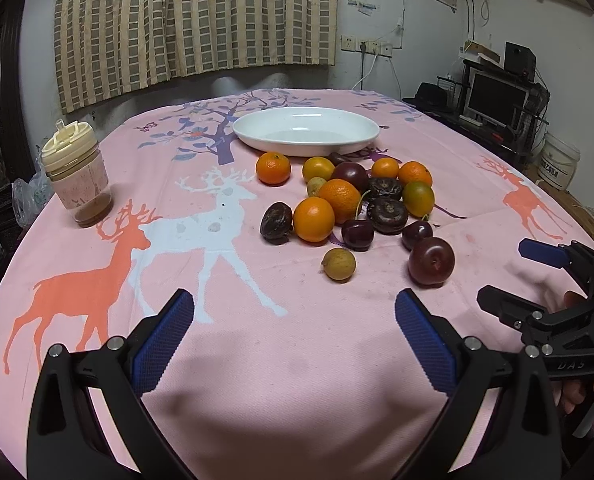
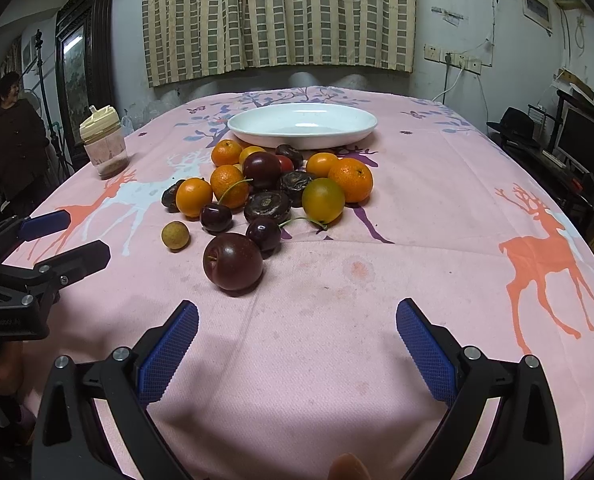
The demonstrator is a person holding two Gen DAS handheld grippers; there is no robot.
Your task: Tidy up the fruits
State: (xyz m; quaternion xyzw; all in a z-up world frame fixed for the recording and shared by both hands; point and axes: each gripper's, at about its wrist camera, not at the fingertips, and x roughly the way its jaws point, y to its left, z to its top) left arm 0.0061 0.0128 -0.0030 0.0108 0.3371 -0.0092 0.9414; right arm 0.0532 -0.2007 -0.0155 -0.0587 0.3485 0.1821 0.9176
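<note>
A heap of fruit lies mid-table on the pink cloth: several oranges (image 1: 314,219) (image 2: 194,197), dark water chestnuts (image 1: 388,215) (image 2: 267,207), cherries (image 1: 357,234) (image 2: 263,233), a dark plum (image 1: 431,260) (image 2: 233,261) nearest me and a small tan longan (image 1: 338,264) (image 2: 175,235). An empty white oval plate (image 1: 306,130) (image 2: 302,125) stands behind the heap. My left gripper (image 1: 295,334) is open and empty, short of the fruit. My right gripper (image 2: 297,338) is open and empty, just short of the plum. Each gripper shows in the other's view (image 1: 525,276) (image 2: 69,236).
A lidded plastic cup (image 1: 77,176) (image 2: 104,147) with brown residue stands at the table's left. A person (image 2: 13,144) stands at the far left. A monitor and shelving (image 1: 497,100) stand to the right, beyond the table edge.
</note>
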